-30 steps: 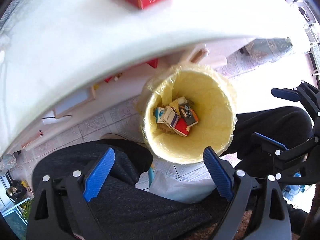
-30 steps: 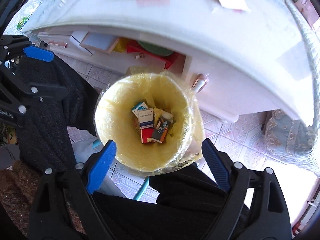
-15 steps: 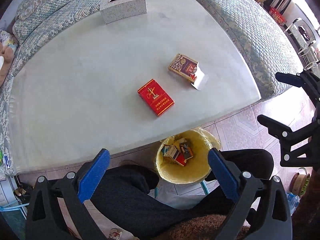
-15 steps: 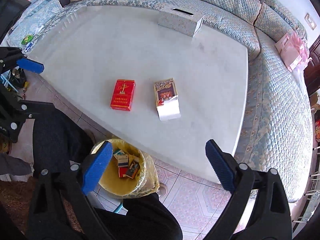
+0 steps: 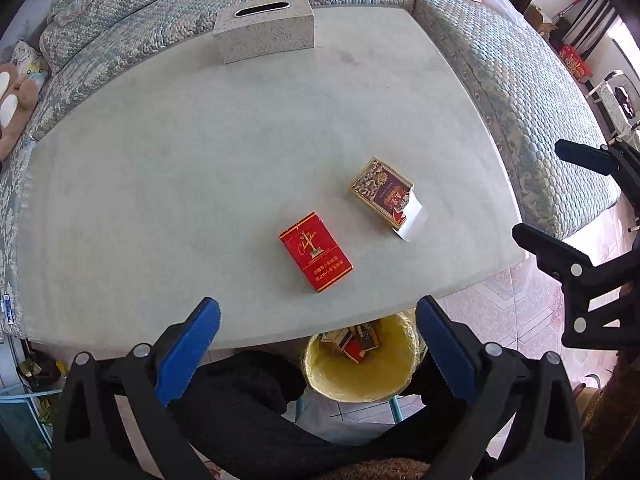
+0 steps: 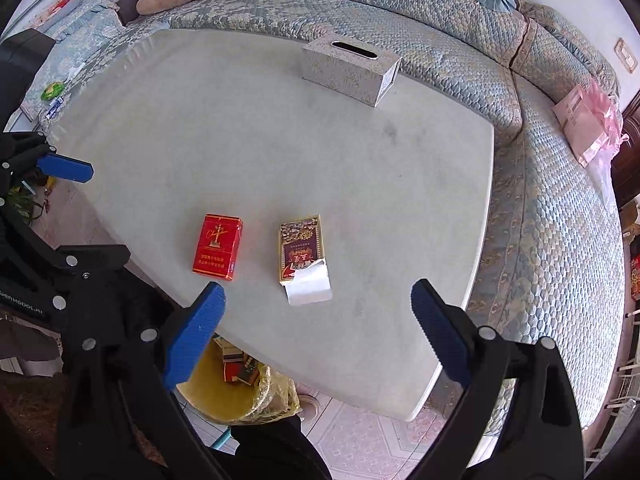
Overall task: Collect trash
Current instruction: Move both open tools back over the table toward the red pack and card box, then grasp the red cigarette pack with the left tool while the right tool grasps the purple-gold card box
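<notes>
A red cigarette pack (image 5: 315, 252) (image 6: 218, 247) and a dark patterned pack with a torn-open white flap (image 5: 385, 197) (image 6: 302, 255) lie flat near the front edge of the pale table (image 5: 160, 184) (image 6: 280, 152). A bin with a yellow liner (image 5: 356, 376) (image 6: 224, 400) stands on the floor under that edge, with several packs inside. My left gripper (image 5: 318, 354) is open and empty, above the table edge just short of the red pack. My right gripper (image 6: 318, 334) is open and empty, just short of the patterned pack.
A patterned tissue box (image 5: 264, 28) (image 6: 350, 70) stands at the table's far side. A blue-green sofa (image 5: 520, 80) (image 6: 560, 200) wraps around the table's back and right. My dark-clothed legs (image 5: 240, 408) flank the bin. A pink bag (image 6: 586, 120) lies on the sofa.
Both grippers have risen from just over the bin, below the table edge, to above the tabletop. Both stayed open and empty throughout. The two packs have not moved.
</notes>
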The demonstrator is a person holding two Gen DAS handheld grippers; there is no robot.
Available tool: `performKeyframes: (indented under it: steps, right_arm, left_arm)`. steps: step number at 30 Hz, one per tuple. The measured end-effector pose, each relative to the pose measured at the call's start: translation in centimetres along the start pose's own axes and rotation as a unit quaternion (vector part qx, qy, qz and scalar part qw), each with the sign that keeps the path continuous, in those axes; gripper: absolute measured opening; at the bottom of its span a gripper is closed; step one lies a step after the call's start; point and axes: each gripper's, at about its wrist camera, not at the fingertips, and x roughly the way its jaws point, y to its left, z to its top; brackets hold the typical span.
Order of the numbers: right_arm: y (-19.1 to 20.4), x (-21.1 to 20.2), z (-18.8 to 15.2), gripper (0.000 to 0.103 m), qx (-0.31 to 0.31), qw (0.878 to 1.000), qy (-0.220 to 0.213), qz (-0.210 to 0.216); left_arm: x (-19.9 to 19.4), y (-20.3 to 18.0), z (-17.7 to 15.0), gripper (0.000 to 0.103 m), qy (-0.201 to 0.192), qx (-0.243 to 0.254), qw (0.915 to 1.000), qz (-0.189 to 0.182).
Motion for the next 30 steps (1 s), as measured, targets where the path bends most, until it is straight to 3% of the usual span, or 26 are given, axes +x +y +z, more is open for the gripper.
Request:
performKeyframes:
  steps: [7, 13, 19, 30]
  right_arm:
    - [-0.6, 3.9, 1.1, 0.092, -0.009, 1.0, 0.026, 0.003]
    - [-0.3, 6.9, 1.7, 0.092, -0.026, 0.999, 0.046, 0.007]
    - [0.1, 10.3, 1.8, 0.092, -0.038, 0.997, 0.071, 0.011]
    - [0.5, 14.9, 1.8, 0.092, -0.063, 0.992, 0.105, -0.003]
  left_arm:
    - [5.7, 0.5, 1.8, 0.096, 0.048, -0.012, 0.9988, -0.002]
    - [8.5, 0.7, 2.9, 0.096, 0.064, -0.019, 0.9977, -0.003]
    - [11.2, 0.3, 3.2, 0.096, 0.071, -0.013, 0.9972, 0.02]
    - [17.0, 1.9, 3.7, 0.096, 0.113, -0.051, 0.9922, -0.008]
